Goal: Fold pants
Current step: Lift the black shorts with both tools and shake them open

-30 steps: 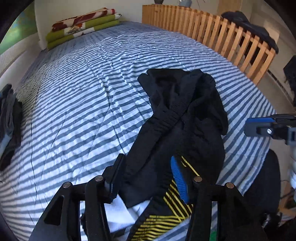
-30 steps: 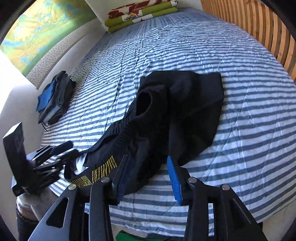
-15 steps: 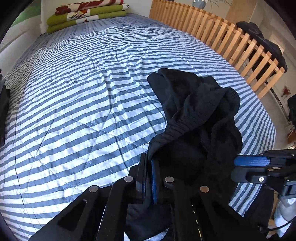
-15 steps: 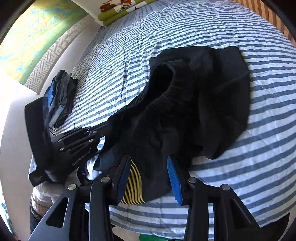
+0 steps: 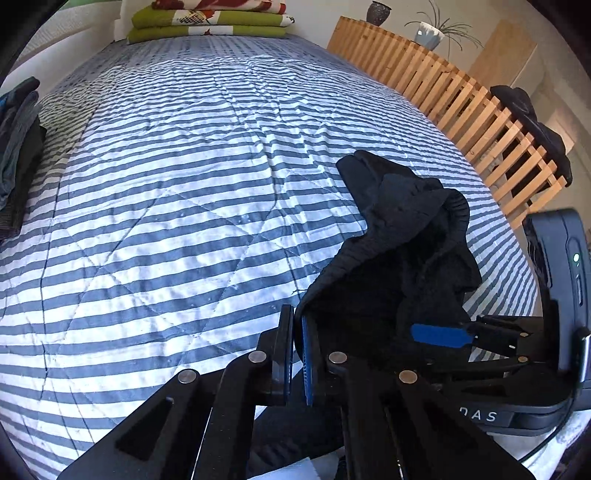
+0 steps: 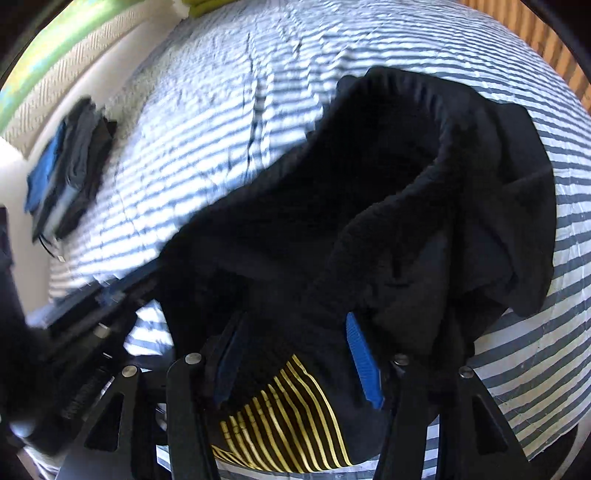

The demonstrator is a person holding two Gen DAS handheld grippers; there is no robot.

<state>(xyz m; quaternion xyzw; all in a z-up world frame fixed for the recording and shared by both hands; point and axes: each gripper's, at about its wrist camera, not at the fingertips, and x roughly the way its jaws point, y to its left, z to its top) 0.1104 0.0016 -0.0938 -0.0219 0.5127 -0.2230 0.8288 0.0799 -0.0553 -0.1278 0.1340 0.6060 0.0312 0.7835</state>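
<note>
Nearest in the left wrist view, the left gripper (image 5: 297,356) is pinching the edge of the black pants (image 5: 402,258), its two pads pressed together on a thin fold of the ribbed fabric at the near edge of the bed. From that pinch the cloth is rising in a bunched heap and trailing away to the right half of the striped bedspread (image 5: 166,206). Just to the right, the right gripper (image 5: 439,335) is reaching in from the side, one blue pad showing against the dark cloth. In the right wrist view, the right gripper (image 6: 295,360) is pointing down over the same garment with its jaws opening; black fabric and a yellow-striped panel (image 6: 284,417) are lying between the pads, but the pads are not pressing on them. The pants (image 6: 388,206) are spreading out beyond the fingers as a crumpled mass with a ribbed band curling along the upper edge, all resting on the bedspread (image 6: 229,110). The left gripper's dark body is showing blurred at the lower left of that view. Farther off, a small pile of dark and blue clothes (image 5: 18,155) is sitting at the left side of the bed. A wooden slatted rail (image 5: 461,103) is running along the right side, with a dark garment (image 5: 532,122) draped over it. At the far end, folded green and red patterned bedding (image 5: 210,22) is stacked against the wall, and a potted plant (image 5: 430,35) is standing beyond the rail.
</note>
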